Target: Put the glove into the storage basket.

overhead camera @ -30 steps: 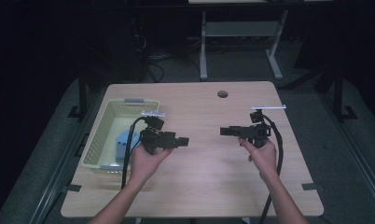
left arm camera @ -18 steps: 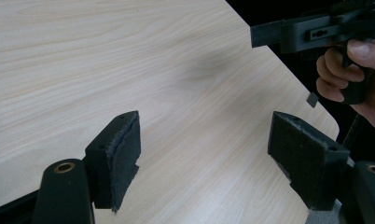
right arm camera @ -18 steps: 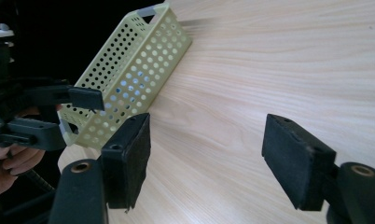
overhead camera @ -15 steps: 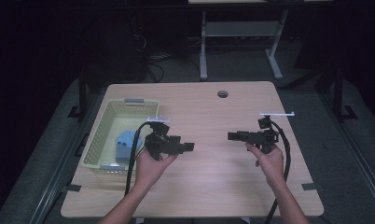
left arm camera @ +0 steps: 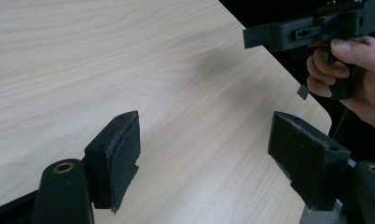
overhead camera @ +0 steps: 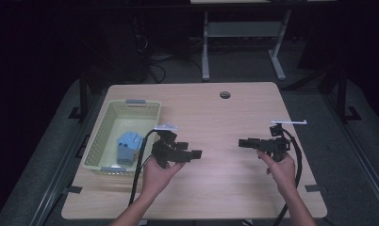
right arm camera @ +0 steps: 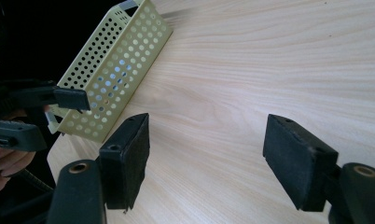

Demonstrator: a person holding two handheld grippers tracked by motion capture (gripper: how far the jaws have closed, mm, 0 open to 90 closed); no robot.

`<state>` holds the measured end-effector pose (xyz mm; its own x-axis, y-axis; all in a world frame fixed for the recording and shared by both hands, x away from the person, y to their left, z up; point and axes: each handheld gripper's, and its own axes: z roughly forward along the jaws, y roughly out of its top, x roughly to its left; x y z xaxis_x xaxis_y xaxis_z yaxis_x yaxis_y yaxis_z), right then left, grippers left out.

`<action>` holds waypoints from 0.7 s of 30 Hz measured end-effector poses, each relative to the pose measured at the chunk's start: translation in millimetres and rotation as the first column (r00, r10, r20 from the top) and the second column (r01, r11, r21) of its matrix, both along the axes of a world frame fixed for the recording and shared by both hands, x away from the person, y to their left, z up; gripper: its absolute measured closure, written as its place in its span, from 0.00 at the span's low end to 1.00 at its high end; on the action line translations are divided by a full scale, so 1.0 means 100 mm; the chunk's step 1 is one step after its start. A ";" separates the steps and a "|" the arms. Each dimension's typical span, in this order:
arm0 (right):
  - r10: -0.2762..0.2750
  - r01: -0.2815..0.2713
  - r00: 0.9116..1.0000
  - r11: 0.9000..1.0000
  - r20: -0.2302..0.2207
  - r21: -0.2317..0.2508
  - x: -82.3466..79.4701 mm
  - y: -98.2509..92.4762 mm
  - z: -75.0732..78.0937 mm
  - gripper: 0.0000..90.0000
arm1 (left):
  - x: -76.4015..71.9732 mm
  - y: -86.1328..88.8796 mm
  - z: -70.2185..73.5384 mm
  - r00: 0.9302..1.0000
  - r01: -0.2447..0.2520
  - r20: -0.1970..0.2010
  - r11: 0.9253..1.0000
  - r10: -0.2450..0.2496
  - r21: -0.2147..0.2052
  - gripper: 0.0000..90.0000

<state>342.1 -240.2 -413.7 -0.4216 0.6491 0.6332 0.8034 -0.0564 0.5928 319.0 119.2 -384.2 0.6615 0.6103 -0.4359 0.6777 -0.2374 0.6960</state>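
Two claws over bare wood, both wide and holding nothing

Two claws are in my hands above the wooden worktop (overhead camera: 216, 117), pointed at each other across its middle with a stretch of bare wood between them. My left claw (overhead camera: 195, 154) sits just beside the pale green perforated basket (overhead camera: 108, 123), which stands at the worktop's left edge. My right claw (overhead camera: 244, 142) is well apart from it, over the right half of the worktop.

Looking along my left claw (left arm camera: 204, 149), the two black padded jaws stand wide, with plain wood grain between them; farther off, my right hand (left arm camera: 349, 70) grips the other claw near the rounded corner of the worktop. Looking along my right claw (right arm camera: 206, 154), the jaws stand just as wide, again with wood alone between them, and the basket (right arm camera: 115, 60) shows at the upper left.

A light blue cloth-like thing (overhead camera: 127, 145) lies inside the basket near its front end, touched by neither claw. A small round hole (overhead camera: 225, 94) sits in the worktop near the far edge.
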 end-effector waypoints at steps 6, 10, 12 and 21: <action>-0.006 0.006 1.000 1.000 -0.004 0.005 -0.06 -0.07 -0.06 0.34 | -0.05 -0.02 -0.06 1.000 0.006 0.006 1.000 -0.006 -0.004 0.27; -0.009 0.009 1.000 1.000 -0.010 -0.002 -0.09 -0.09 -0.09 0.34 | -0.08 -0.04 -0.09 1.000 0.014 0.014 1.000 -0.013 -0.006 0.27; -0.008 0.008 1.000 1.000 -0.008 -0.004 -0.10 -0.10 -0.10 0.34 | -0.10 -0.05 -0.11 1.000 0.015 0.014 1.000 -0.014 -0.013 0.27; -0.009 0.009 1.000 1.000 -0.003 -0.008 -0.19 -0.18 -0.16 0.33 | -0.19 -0.03 -0.19 0.999 0.029 0.015 0.999 -0.029 -0.024 0.27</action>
<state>323.4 -257.7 -429.5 -0.4135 0.6580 0.6294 0.8047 -0.0594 0.5907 299.8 115.8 -403.6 0.6850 0.5804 -0.4404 0.6605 -0.2397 0.7116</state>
